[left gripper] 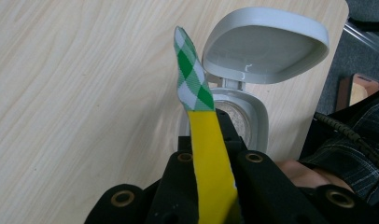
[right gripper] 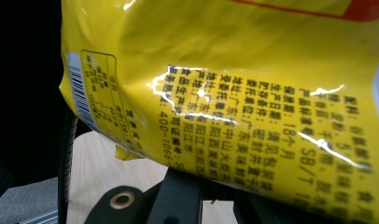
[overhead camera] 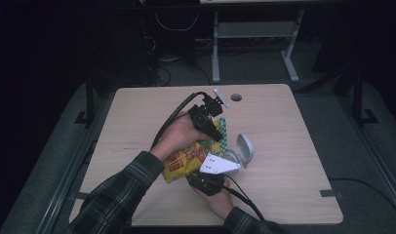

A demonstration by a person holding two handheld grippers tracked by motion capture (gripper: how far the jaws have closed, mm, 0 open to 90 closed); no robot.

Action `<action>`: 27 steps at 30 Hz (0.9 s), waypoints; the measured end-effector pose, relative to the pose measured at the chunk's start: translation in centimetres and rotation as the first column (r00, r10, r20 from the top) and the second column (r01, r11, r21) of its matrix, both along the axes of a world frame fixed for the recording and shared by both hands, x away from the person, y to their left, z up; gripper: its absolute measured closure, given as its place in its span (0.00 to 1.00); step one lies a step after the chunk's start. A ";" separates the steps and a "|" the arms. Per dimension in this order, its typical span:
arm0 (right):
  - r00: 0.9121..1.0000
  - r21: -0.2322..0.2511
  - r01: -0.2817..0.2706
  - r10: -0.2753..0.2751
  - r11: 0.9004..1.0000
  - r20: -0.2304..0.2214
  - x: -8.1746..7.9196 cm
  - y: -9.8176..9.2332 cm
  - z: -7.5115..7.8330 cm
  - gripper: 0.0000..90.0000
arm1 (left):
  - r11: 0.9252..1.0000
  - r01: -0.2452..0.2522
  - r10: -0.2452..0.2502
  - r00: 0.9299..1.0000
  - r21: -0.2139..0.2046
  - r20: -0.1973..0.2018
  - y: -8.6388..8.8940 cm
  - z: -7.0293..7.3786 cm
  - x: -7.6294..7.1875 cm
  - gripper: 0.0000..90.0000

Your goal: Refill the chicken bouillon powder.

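Both grippers clamp one yellow snack bag point(overhead camera: 185, 163), centre frame, held above the table point(overhead camera: 284, 195). Left gripper point(overhead camera: 211, 126) pinches the green-checked top seal point(left gripper: 190, 74); right gripper point(overhead camera: 206, 181) grips the bag's lower edge point(right gripper: 253, 177). Looks like a two-ended hold for tearing or pouring. Grey hinged-lid container point(overhead camera: 241, 152) sits open just right of the bag, probably the target.

Pale wooden table point(overhead camera: 284, 146), open grey container point(overhead camera: 241, 152)
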State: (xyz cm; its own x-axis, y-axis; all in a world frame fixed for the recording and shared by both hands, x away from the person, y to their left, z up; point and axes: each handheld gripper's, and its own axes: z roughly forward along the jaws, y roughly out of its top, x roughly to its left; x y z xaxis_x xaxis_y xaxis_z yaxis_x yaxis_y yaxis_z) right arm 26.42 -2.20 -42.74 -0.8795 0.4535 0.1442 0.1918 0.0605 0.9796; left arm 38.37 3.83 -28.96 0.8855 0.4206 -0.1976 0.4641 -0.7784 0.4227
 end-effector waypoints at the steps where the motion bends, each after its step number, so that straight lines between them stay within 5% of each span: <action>1: 1.000 0.001 -0.002 0.002 1.000 -0.002 0.0 0.0 0.0 1.00 | 1.000 -0.003 0.003 1.000 0.000 0.000 -0.1 0.0 0.0 1.00; 27: 1.000 0.041 0.001 -0.001 0.999 -0.001 0.0 -0.5 0.3 1.00 | 0.999 -0.003 0.003 1.000 0.036 0.000 -1.0 0.3 0.1 1.00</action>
State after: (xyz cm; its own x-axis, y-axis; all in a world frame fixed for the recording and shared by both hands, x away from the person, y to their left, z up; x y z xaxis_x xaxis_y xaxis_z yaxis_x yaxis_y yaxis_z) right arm 26.46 -2.67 -42.44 -0.8788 0.4481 0.1641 0.1932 0.0198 0.9810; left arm 38.46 2.79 -28.65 0.8843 0.4300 -0.1820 0.4663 -0.7920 0.3942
